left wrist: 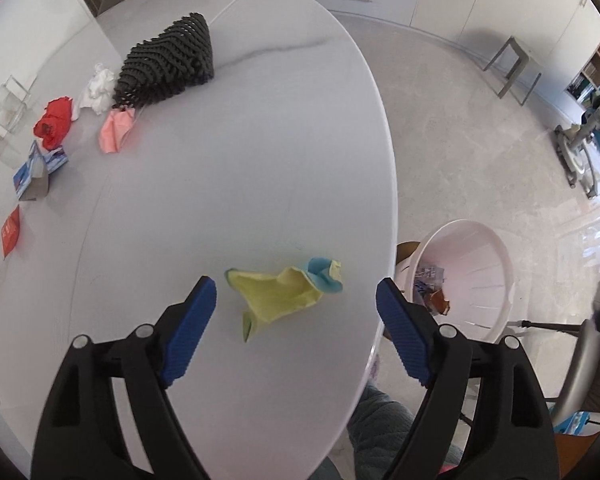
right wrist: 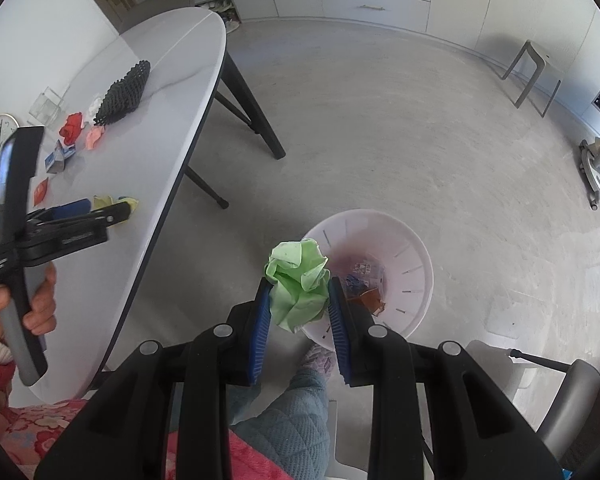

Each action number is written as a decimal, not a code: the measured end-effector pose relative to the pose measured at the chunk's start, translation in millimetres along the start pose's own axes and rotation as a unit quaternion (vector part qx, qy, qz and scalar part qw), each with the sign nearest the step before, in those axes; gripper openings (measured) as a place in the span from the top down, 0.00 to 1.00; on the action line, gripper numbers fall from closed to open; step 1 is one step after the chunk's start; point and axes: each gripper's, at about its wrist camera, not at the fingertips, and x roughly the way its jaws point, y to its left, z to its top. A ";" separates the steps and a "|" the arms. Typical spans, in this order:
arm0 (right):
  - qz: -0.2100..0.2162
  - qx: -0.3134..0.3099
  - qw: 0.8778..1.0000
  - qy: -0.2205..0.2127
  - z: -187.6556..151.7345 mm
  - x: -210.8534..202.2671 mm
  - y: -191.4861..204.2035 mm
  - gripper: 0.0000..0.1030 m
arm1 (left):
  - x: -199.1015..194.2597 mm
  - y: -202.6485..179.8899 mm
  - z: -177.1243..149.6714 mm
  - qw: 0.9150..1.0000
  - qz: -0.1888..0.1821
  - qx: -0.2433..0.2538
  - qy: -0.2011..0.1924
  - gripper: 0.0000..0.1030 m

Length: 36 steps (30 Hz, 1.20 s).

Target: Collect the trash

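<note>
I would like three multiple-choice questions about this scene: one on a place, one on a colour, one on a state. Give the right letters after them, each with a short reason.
1. Where is the white bin?
A. on the table
B. on the floor beside the table
C. on the grey stool

2. What colour is the paper in the right gripper?
A. green
B. red
C. pink

3. How is the left gripper?
A. shut on the yellow paper
B. shut on nothing
C. open over the yellow paper

Answers:
1 B: the bin stands on the floor, next to the table.
2 A: the right gripper pinches a crumpled green paper above the bin.
3 C: the left gripper has its pads wide apart, and the yellow paper lies on the table between them, untouched.
</note>
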 end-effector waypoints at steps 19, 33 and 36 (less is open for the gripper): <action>-0.006 0.011 1.000 0.005 4.0 5.8 -7.1 0.72 | 1.2 -13.6 4.1 0.999 -0.035 0.020 -0.013 0.66; -0.030 0.064 0.997 -0.008 -15.2 -9.7 -59.6 0.72 | -58.7 -121.8 -4.8 0.984 -0.126 0.120 -0.025 0.65; -0.037 0.074 0.997 -0.010 -19.9 -14.7 -75.6 0.72 | -58.1 -153.5 -8.7 0.979 -0.134 0.151 -0.019 0.63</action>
